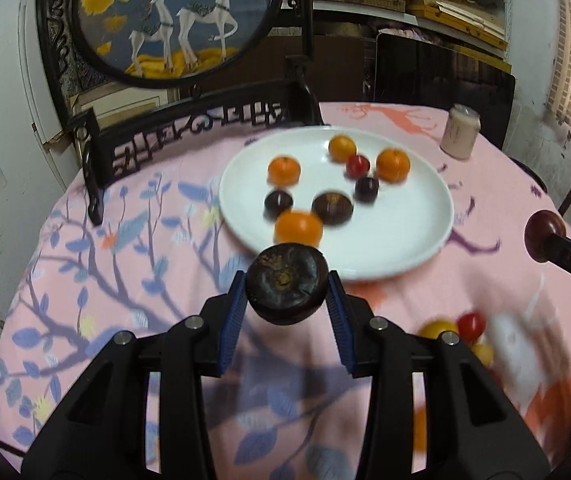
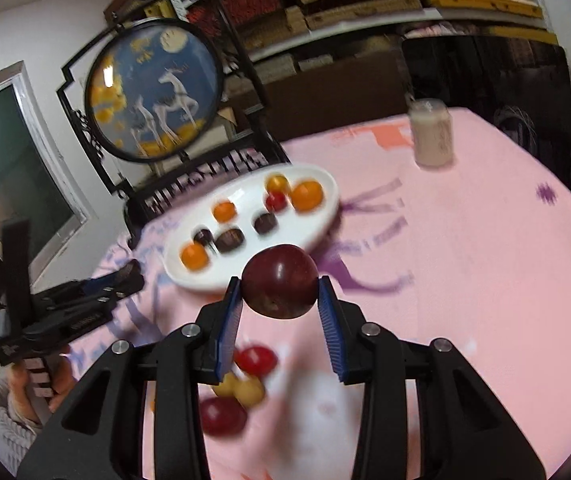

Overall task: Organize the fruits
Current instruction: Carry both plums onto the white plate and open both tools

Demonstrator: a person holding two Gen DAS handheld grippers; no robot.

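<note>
A round table under a pink floral cloth stands before a framed deer screen, with a pale can at the far edge. The white plate already carries oranges and dark fruit. The left gripper is closed on a dark, flattened mangosteen; the plate lies at 12 o'clock from it, its near rim just beyond the fingertips. The right gripper is clamped on a red plum; the plate lies at 11 o'clock, farther off. The left hand appears nearer. Both tools point forward, tilted slightly down. Loose fruits remain on the cloth below.
</note>
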